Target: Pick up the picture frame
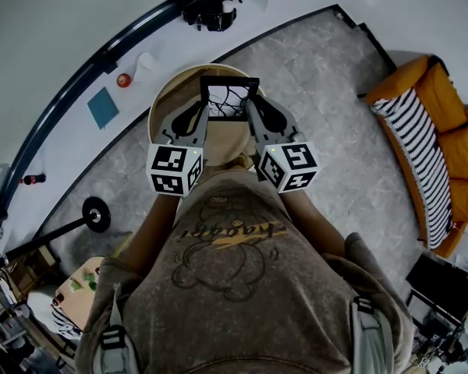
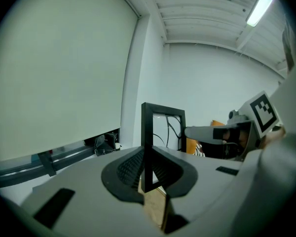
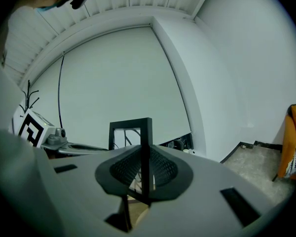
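Observation:
A black picture frame (image 1: pixel 227 100) with a branch drawing stands upright above the round wooden table (image 1: pixel 165 104). My left gripper (image 1: pixel 203 115) is shut on the frame's left edge, and my right gripper (image 1: pixel 252 114) is shut on its right edge. In the left gripper view the frame (image 2: pixel 148 147) is a thin black bar pinched between the ribbed pads, with the right gripper (image 2: pixel 207 132) at its far side. In the right gripper view the frame (image 3: pixel 144 157) is pinched the same way, with the left gripper (image 3: pixel 84 146) beyond it.
The round table sits on grey carpet by a curved white counter (image 1: pixel 78 76) holding a red ball (image 1: pixel 123 80), a white cup (image 1: pixel 144 66) and a blue pad (image 1: pixel 103 107). An orange sofa with a striped cushion (image 1: pixel 425 154) stands at the right. A black stand (image 1: pixel 96 213) is at the left.

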`<state>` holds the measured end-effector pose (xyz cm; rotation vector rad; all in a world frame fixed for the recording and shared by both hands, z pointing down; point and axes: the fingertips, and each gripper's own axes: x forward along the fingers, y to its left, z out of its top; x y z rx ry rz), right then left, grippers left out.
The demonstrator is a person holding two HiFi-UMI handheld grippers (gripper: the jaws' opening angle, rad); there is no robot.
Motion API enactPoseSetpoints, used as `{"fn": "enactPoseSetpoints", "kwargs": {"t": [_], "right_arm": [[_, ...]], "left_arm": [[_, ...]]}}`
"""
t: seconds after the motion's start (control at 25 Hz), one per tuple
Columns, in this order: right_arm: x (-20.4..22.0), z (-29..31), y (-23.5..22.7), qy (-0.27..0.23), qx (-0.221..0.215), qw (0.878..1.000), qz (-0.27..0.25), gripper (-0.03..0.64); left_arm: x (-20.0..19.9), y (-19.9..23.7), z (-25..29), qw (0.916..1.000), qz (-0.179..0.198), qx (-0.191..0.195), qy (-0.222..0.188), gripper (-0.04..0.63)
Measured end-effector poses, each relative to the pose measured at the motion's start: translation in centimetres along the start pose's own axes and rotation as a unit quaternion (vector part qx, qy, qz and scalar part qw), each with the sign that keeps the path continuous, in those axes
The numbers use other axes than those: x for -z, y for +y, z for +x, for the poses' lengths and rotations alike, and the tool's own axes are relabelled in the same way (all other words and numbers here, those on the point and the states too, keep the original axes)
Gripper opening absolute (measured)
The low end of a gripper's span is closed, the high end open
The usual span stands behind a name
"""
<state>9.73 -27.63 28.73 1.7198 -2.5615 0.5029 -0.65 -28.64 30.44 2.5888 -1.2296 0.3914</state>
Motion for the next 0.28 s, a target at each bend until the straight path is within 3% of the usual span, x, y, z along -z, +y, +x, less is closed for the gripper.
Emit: {"fn": "enactPoseSetpoints", "kwargs": {"t": [0.28], "right_arm": [[-0.08, -0.02, -0.05, 0.001, -0.003, 1.0, 0.005, 0.066]], "left_arm": [[-0.07, -0.08, -0.01, 1.0, -0.002, -0.002, 0.001, 0.055]]}}
